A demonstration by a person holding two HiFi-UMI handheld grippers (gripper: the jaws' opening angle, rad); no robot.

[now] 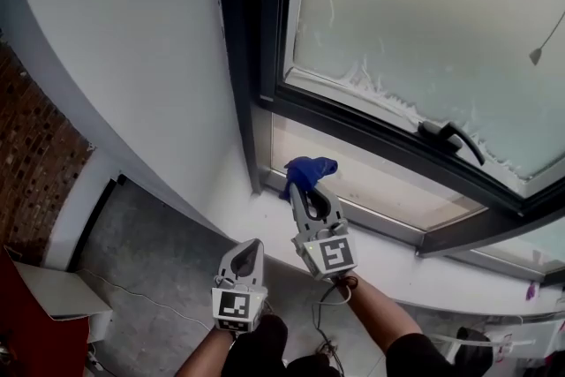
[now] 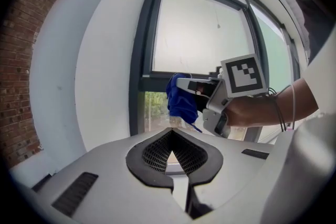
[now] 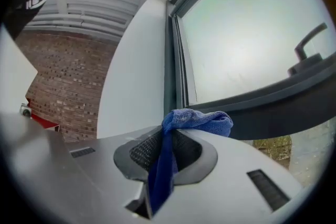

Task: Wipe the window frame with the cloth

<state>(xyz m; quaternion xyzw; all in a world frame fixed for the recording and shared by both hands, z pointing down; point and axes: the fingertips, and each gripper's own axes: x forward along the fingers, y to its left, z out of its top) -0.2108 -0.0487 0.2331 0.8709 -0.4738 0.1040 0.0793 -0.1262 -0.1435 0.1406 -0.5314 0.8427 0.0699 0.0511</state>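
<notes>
Cloth (image 1: 310, 168) pinched lengthwise along right tongs (image 1: 302, 184), tip toward window frame (image 1: 353, 124); left tongs (image 1: 251, 244) together, empty.

Indoor room at a window; the kind of room (home, office or workshop) cannot be told. A dark window frame (image 1: 353, 115) with a lever handle (image 1: 459, 139) holds a hazy pane (image 1: 424, 13) above a white sill (image 1: 397, 265). To the left a plain white wall (image 1: 132, 40) curves away from the frame, and farther left stands a bare brick wall (image 1: 31, 154). The near floor (image 1: 150, 260) is grey and unfurnished. In the left gripper view, greenery (image 2: 155, 110) shows outdoors through the lower glass. In the right gripper view, white ribbed panels (image 3: 100, 5) run overhead.
</notes>
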